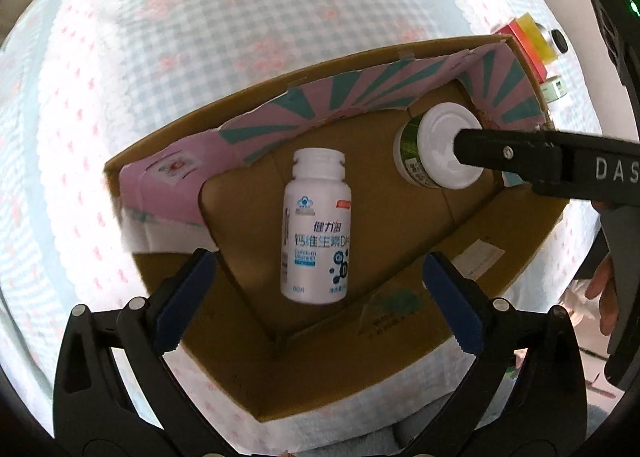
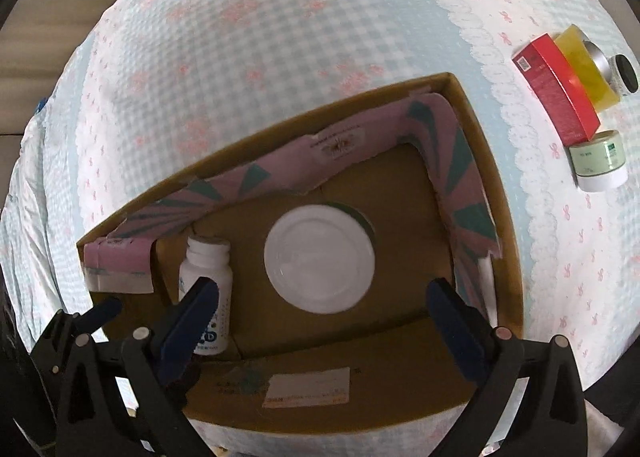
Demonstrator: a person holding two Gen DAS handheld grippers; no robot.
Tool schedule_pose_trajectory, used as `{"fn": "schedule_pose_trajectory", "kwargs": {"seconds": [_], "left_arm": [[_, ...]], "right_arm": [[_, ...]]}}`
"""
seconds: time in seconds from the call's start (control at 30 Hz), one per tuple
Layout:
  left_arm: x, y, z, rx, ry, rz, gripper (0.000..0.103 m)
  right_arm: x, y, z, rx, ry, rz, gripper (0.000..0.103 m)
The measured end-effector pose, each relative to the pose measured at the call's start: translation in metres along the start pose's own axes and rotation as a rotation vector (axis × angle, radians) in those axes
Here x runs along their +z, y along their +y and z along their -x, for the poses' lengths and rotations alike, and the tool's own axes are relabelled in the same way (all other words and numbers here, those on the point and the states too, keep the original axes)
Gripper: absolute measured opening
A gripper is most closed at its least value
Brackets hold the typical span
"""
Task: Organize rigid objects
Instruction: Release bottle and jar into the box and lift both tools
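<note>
An open cardboard box with pink and teal lining stands on the checked cloth. A white pill bottle lies on its side on the box floor, cap away from me. My left gripper hangs open above it, its blue pads clear of the bottle on both sides. A green jar with a white lid stands upright in the box's right part. In the right wrist view my right gripper is open over the jar's lid, touching nothing. The bottle shows behind its left finger.
Outside the box, at the right on the cloth, lie a red carton, a yellow item, a silver jar with a black cap and a small green-white jar. A person's hand shows at the right edge.
</note>
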State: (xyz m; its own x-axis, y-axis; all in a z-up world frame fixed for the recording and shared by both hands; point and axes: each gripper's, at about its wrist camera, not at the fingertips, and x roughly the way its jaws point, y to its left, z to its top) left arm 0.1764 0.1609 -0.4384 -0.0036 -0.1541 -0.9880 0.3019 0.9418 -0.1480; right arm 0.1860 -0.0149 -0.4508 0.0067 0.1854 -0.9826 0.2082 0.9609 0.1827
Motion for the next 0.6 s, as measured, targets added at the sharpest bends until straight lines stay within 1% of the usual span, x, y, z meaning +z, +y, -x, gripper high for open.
{"fn": "schedule_pose_trajectory", "kwargs": {"seconds": [0.1,0.3,0.47,0.5,0.6], "left_arm": [[-0.004,0.004,0.012,0.004,-0.023,0.018,0.103],[-0.018,-0.005,0.046,0.023,-0.087,0.033,0.103],[-0.038,-0.006,0.083,0.035,-0.157,0.059,0.103],[-0.042,-0.007,0.091,0.036,-0.170,0.066,0.103],[-0.061,-0.007,0.119,0.039,-0.207,0.089,0.103]], "right_arm": [[-0.007,0.002,0.011,0.001,-0.022,0.018,0.103],[-0.022,0.019,0.038,0.009,-0.062,0.076,0.103],[-0.041,0.033,0.070,0.018,-0.110,0.118,0.103],[-0.047,0.031,0.079,0.019,-0.119,0.129,0.103],[-0.061,0.040,0.101,0.011,-0.147,0.168,0.103]]}}
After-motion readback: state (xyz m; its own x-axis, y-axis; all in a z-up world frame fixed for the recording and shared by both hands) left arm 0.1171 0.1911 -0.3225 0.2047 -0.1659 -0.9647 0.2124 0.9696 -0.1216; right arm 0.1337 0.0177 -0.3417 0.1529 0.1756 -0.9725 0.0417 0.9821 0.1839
